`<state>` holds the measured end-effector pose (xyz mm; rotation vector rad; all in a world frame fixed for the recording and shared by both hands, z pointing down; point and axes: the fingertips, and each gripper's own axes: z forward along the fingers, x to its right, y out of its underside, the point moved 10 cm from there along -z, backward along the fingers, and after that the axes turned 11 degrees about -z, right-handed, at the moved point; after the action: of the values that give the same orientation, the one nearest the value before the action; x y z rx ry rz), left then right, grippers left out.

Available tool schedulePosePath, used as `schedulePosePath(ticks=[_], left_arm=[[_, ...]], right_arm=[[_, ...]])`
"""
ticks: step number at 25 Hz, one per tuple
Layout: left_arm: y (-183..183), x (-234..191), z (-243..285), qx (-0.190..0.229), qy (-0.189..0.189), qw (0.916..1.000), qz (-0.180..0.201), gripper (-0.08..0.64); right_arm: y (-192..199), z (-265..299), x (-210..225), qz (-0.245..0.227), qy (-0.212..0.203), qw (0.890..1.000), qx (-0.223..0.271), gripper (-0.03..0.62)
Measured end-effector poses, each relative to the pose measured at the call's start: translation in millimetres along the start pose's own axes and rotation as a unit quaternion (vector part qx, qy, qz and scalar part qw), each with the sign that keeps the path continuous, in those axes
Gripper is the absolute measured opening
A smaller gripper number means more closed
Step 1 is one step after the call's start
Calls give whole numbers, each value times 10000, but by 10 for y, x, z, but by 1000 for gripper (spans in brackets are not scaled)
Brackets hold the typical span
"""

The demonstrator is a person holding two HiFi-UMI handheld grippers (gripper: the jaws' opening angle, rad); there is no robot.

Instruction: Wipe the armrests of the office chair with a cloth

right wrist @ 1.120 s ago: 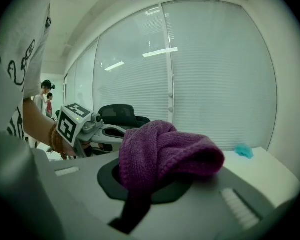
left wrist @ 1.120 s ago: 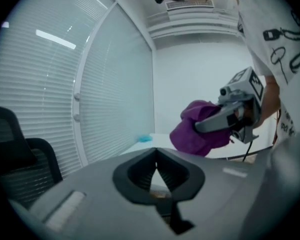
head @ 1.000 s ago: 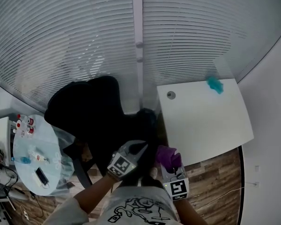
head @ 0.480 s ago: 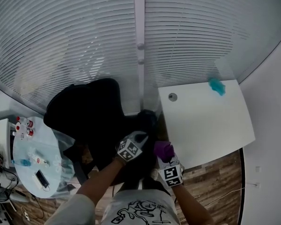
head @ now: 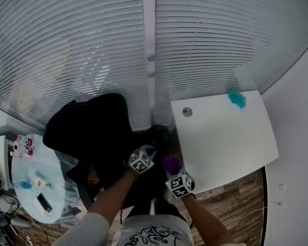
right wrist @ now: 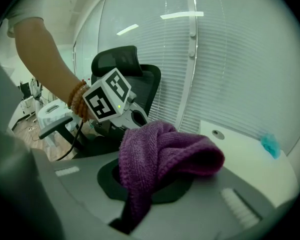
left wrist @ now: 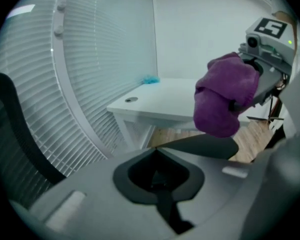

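Since the frame a second earlier, both grippers have been carried forward over the office chair [head: 92, 127], and the purple cloth [head: 171, 163] has been brought closer to the chair's seat edge. The left gripper [head: 146, 152] is held over the dark seat, its jaws closed together with nothing between them. The cloth is pinched in the closed jaws of the right gripper [head: 174, 174] and is bunched into a loose knot above them. In the left gripper view it is seen just over the chair's right-hand armrest [left wrist: 205, 146]; whether contact is made cannot be told. The two grippers are kept near each other, apart.

A white desk [head: 226, 137] is set just beside the chair on its right, with a small teal object [head: 236, 99] lying at the desk's far corner. Behind the chair, the wall is covered by horizontal blinds [head: 92, 45]. To the chair's left a round table [head: 56, 160] is seen, with small bottles [head: 21, 143] and a phone [head: 43, 202] laid on it. Wood-plank flooring [head: 236, 193] is visible below the desk, to the right of the chair.
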<state>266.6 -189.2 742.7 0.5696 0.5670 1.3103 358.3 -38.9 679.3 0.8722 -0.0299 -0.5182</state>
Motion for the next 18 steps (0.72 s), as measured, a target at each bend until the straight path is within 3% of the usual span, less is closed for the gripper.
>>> schedulePosePath(ticks=[11,18], left_arm=[[105,-255,331,-838,13,9951,520,-2],[136,-295,395,-916,137,9944,512,-2]], right_arm=[[46,724,52,-475,-543,9949,-705,31],[255,1112,115,-454,-881,9873,-1239,31]])
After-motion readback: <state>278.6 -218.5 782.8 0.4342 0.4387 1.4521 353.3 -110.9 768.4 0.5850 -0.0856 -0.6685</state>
